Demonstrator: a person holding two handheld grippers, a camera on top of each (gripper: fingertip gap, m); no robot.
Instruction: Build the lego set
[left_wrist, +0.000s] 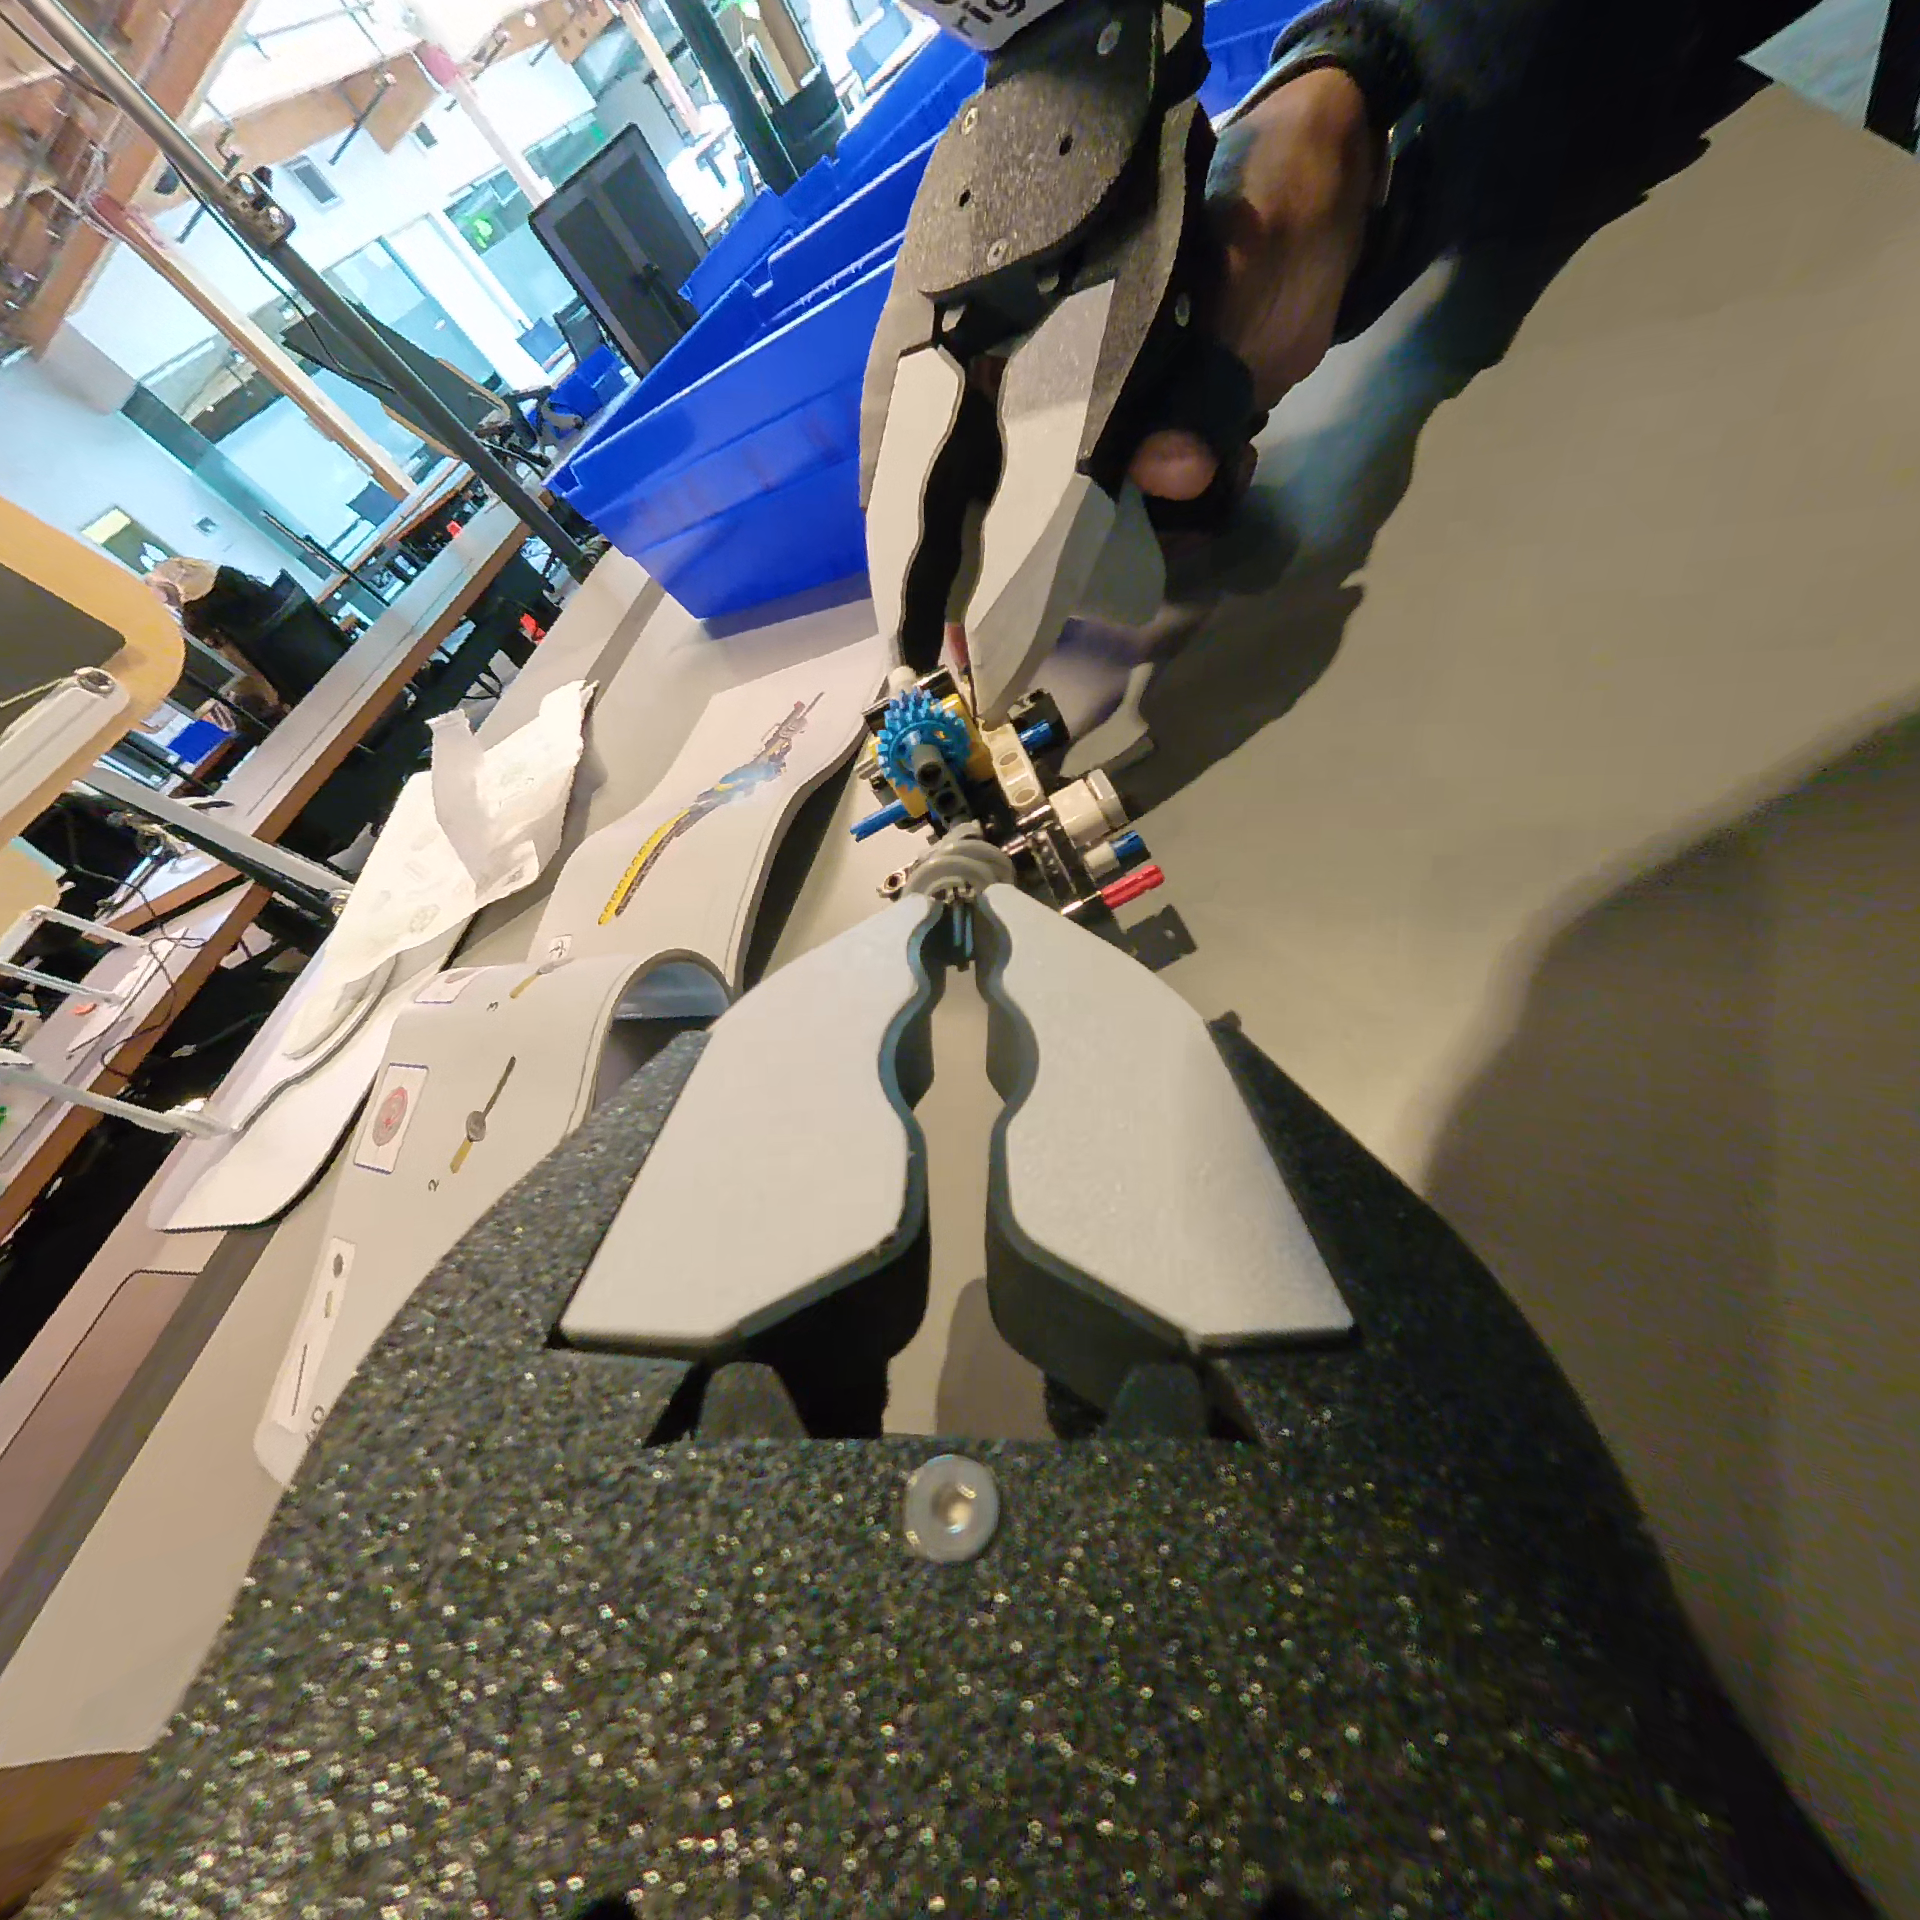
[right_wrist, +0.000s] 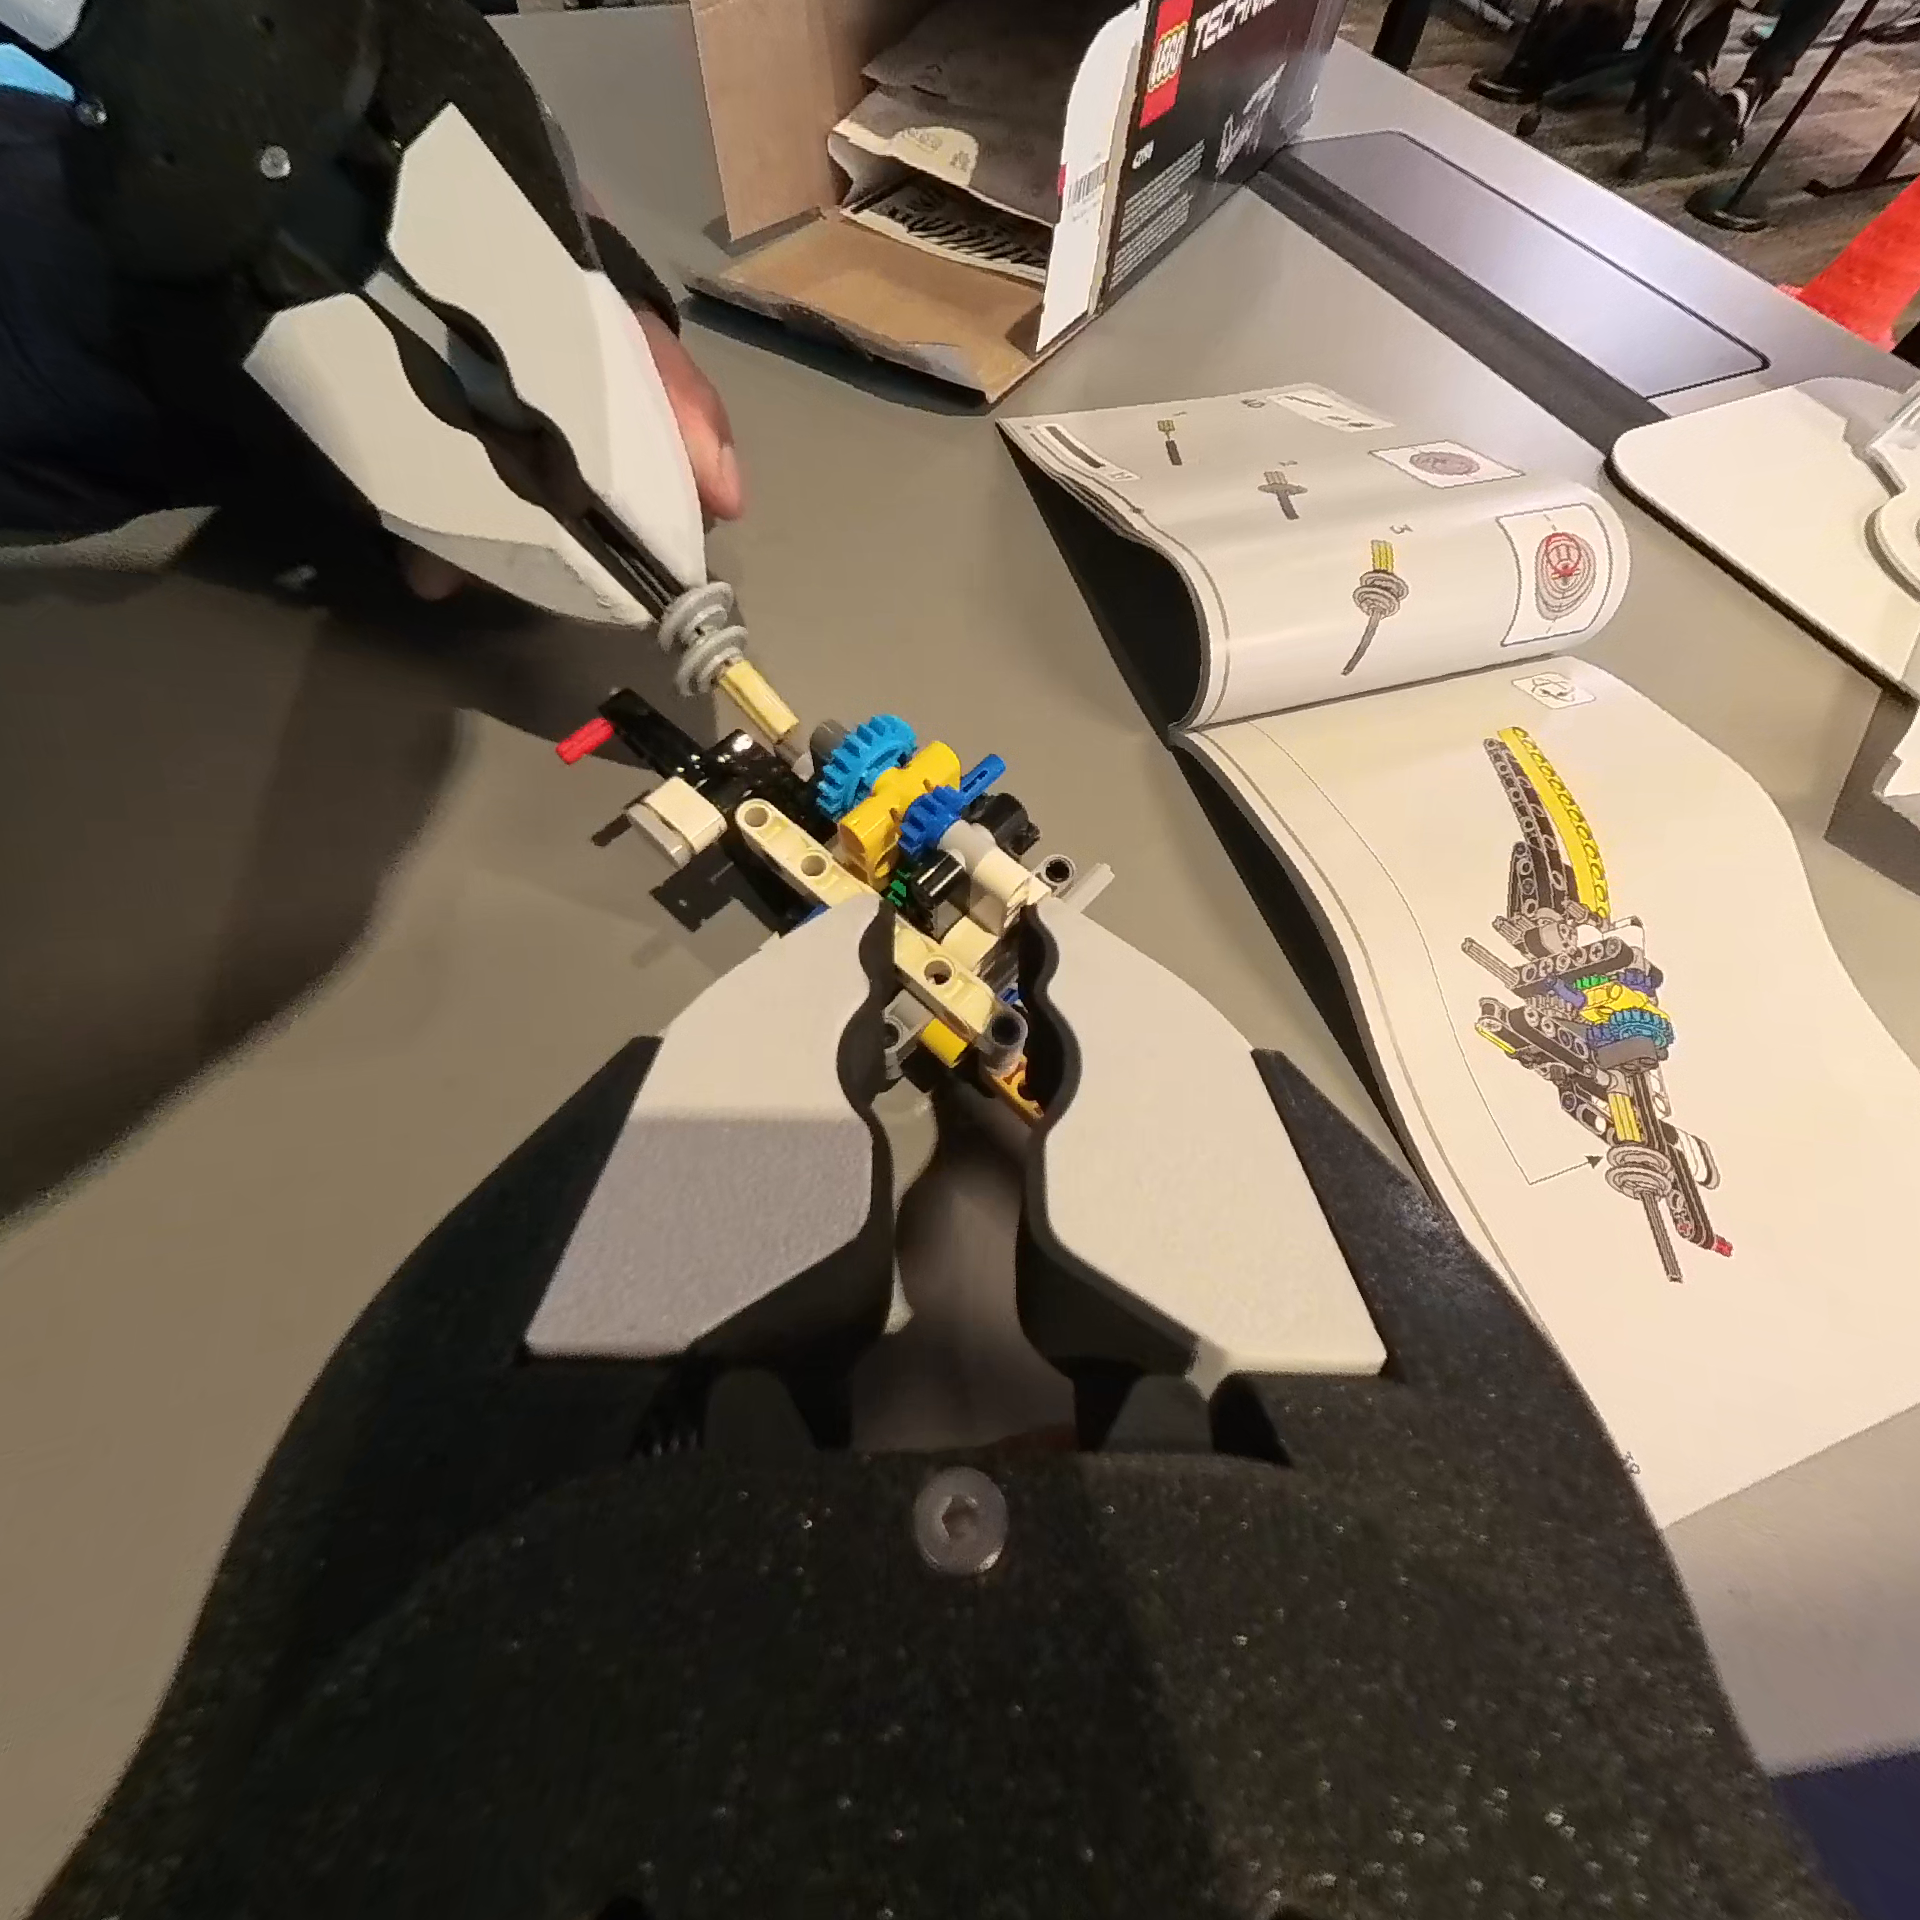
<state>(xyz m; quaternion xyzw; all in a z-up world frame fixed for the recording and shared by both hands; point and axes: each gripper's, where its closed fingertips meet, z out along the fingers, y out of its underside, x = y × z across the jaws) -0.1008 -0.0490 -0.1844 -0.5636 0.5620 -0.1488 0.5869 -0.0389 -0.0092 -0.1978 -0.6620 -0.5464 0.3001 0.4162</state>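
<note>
A small lego model (right_wrist: 883, 810) of black, white and yellow beams with blue gears is held just above the grey table (right_wrist: 935, 499). My right gripper (right_wrist: 956, 920) is shut on its near end; this gripper also shows in the left wrist view (left_wrist: 961, 681), coming down from above onto the model (left_wrist: 966, 758). My left gripper (left_wrist: 961, 909) is shut on a thin axle carrying a grey ridged disc piece (left_wrist: 961, 868). In the right wrist view the left gripper (right_wrist: 670, 597) holds that grey piece (right_wrist: 707, 634) with its yellow tip touching the model's far end beside the large blue gear.
An open instruction booklet (right_wrist: 1507, 935) lies right of the model, also in the left wrist view (left_wrist: 665, 862). An opened lego box (right_wrist: 1195, 156) with paper bags stands behind. Blue bins (left_wrist: 748, 436) line the table's far side. A torn paper bag (left_wrist: 509, 769) lies near the booklet. My right fingertips sit around 8 cm from my left ones.
</note>
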